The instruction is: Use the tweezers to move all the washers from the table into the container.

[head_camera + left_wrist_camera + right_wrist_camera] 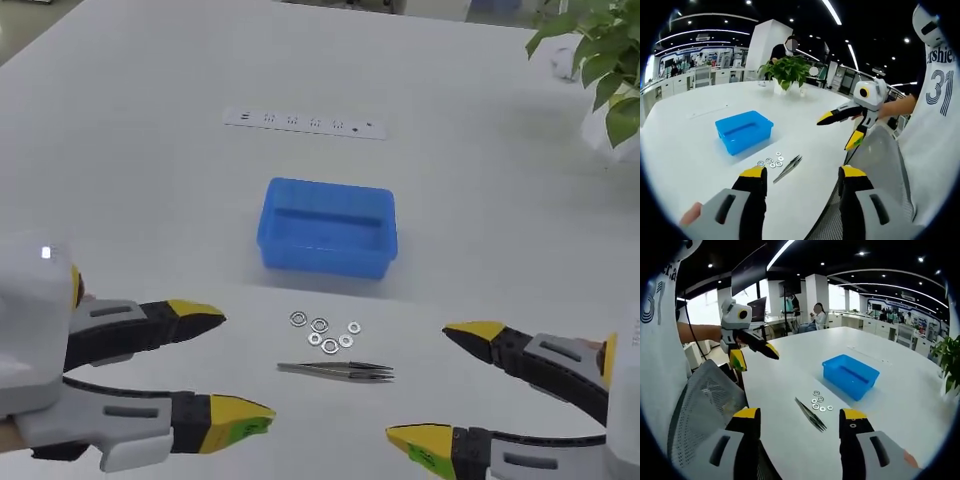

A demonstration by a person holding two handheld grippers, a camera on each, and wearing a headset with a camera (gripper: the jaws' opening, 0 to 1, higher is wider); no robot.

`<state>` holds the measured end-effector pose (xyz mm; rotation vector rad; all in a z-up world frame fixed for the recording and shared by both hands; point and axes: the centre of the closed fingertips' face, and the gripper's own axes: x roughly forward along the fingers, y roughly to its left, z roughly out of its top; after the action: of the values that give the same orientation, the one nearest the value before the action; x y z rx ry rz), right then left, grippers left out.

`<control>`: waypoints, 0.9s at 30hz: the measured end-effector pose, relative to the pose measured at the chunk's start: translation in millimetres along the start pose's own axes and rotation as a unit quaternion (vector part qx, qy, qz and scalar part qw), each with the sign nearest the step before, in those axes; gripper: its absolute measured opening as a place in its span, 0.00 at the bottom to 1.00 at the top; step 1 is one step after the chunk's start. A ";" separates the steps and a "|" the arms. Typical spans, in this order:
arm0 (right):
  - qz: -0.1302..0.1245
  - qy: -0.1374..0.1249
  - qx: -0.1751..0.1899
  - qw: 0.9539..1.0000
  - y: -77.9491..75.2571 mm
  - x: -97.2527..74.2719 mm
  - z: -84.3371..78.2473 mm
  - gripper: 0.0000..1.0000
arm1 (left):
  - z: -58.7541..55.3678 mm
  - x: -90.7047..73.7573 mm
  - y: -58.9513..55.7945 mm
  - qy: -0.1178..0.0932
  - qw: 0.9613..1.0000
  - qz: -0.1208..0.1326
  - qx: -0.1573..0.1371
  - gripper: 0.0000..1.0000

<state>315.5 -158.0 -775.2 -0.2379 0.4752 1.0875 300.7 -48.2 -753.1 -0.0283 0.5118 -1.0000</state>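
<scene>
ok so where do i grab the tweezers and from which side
Take the tweezers at mid-length, coming down from above with the fingers on their near and far long edges. They lie flat, lengthwise left to right, thin against the table. The washers sit just beyond them, so keep the far finger tight in.

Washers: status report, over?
Both open and empty: left gripper, right gripper. Tweezers flat on table, untouched. Washers clustered beside them; container empty. Nothing blocks the tweezers.
</scene>
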 end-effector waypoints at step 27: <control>0.084 0.153 -0.088 0.981 -22.4 75.4 -57.8 0.33 | -59.8 75.6 43.2 0.114 0.991 -0.047 0.045 0.33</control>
<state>349.2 -132.4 -863.1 -0.5344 0.6837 1.2667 342.5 -73.2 -846.8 0.1453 0.6787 -1.1244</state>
